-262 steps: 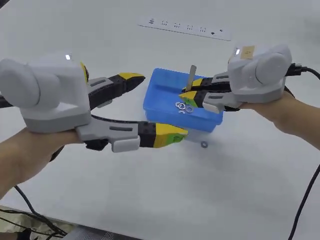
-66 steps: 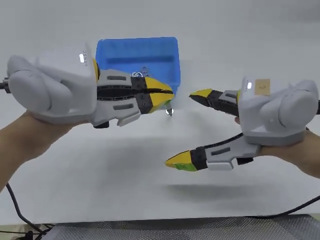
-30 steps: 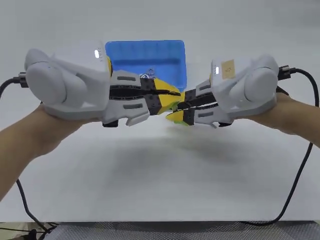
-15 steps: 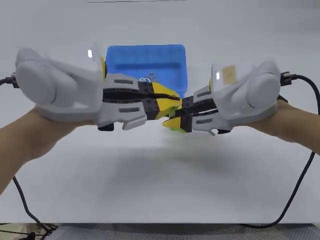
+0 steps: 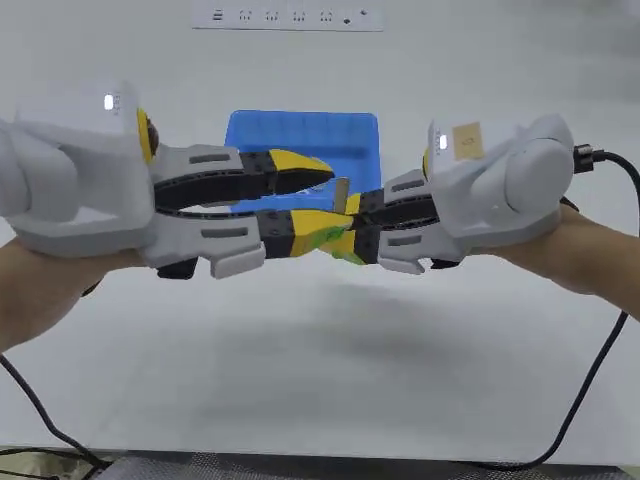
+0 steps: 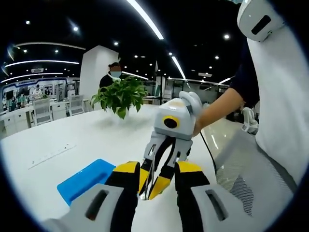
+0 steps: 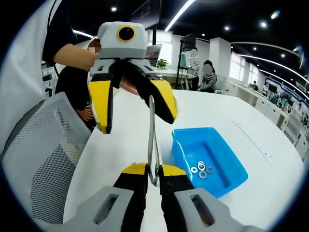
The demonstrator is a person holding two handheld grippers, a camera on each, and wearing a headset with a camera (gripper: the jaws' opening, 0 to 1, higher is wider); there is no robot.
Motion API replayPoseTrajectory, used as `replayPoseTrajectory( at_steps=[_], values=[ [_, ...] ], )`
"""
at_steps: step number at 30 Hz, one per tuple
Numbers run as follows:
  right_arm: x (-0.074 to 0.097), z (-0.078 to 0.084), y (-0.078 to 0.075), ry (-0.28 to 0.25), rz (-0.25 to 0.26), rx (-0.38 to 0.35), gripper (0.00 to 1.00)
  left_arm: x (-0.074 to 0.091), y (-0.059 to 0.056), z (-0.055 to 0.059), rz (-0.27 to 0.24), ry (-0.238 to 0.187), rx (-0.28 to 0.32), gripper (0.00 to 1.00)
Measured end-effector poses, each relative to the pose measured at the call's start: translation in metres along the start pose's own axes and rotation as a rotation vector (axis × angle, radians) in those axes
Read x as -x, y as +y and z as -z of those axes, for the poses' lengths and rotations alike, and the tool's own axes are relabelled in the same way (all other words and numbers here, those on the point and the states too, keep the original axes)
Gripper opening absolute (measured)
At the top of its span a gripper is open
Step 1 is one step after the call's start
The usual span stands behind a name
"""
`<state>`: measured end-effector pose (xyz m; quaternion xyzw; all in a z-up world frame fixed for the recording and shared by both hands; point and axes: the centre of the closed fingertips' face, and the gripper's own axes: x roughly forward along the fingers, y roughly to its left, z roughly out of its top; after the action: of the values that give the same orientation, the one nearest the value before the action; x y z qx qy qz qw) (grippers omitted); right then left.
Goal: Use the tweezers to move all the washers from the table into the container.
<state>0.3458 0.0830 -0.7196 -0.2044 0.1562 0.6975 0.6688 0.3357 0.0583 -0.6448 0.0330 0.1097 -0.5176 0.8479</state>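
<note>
A wide white tabletop (image 5: 320, 380) carries the work. Above its middle, the two grippers meet nose to nose.

The left gripper (image 6: 159, 169), white-bodied with black jaws tipped in yellow, has its jaws spread wide and holds nothing. In the head view one jaw reaches out above the other, and the nose of the other gripper sits in the gap between them.

The right gripper (image 7: 153, 169), of the same build, has its jaws pressed together on the closed back end of a pair of thin silver metal tweezers (image 7: 152, 130). The two slim legs of the tweezers run straight out from the pinch and up into the open gap of the left gripper. There they lie nearer one jaw than the other. Whether they touch that jaw cannot be told.

A shallow blue rectangular plastic container (image 5: 300, 130) stands on the tabletop beyond the grippers, toward the far edge and partly hidden behind the jaws in the head view. In the right gripper view it sits off to one side of the tweezers and well apart from them.

A long white power strip (image 5: 287, 17) lies flat near the far edge of the tabletop, beyond the container.

A small cluster of silver metal washers (image 7: 200, 170) lies on the floor of the container, close to its nearer end wall in the right gripper view. Some of them touch or overlap.
</note>
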Motion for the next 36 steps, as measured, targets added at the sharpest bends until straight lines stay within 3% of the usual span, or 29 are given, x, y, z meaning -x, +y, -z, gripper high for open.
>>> replayPoseTrajectory(
  at_steps=[1, 3, 6, 11, 16, 26, 31, 36],
  values=[
    [0.001, -0.003, -0.001, -0.001, 0.001, 0.003, 0.09, 0.002, -0.001, 0.001, -0.002, 0.003, 0.002, 0.37],
    [0.002, -0.009, -0.003, -0.003, 0.005, 0.012, 0.1, 0.01, 0.005, 0.006, -0.069, 0.006, 0.016, 0.47],
    [0.003, -0.018, -0.006, -0.009, 0.008, 0.018, 0.1, 0.022, 0.014, 0.01, -0.161, -0.016, 0.072, 0.71],
    [0.005, -0.031, -0.015, -0.016, 0.019, 0.04, 0.1, 0.04, 0.018, 0.014, -0.229, -0.027, 0.103, 0.8],
    [0.007, -0.045, -0.028, -0.025, 0.031, 0.067, 0.1, 0.053, 0.024, 0.015, -0.303, -0.053, 0.145, 0.98],
    [-0.004, -0.056, -0.073, -0.041, 0.088, 0.075, 0.1, 0.067, 0.023, 0.032, -0.36, -0.043, 0.197, 1.0],
    [-0.031, -0.047, -0.102, -0.054, 0.107, 0.029, 0.1, 0.078, 0.025, 0.039, -0.41, -0.054, 0.23, 1.0],
    [-0.06, -0.036, -0.102, -0.034, 0.094, 0.02, 0.1, 0.09, 0.027, 0.054, -0.435, -0.021, 0.256, 1.0]
  ],
)
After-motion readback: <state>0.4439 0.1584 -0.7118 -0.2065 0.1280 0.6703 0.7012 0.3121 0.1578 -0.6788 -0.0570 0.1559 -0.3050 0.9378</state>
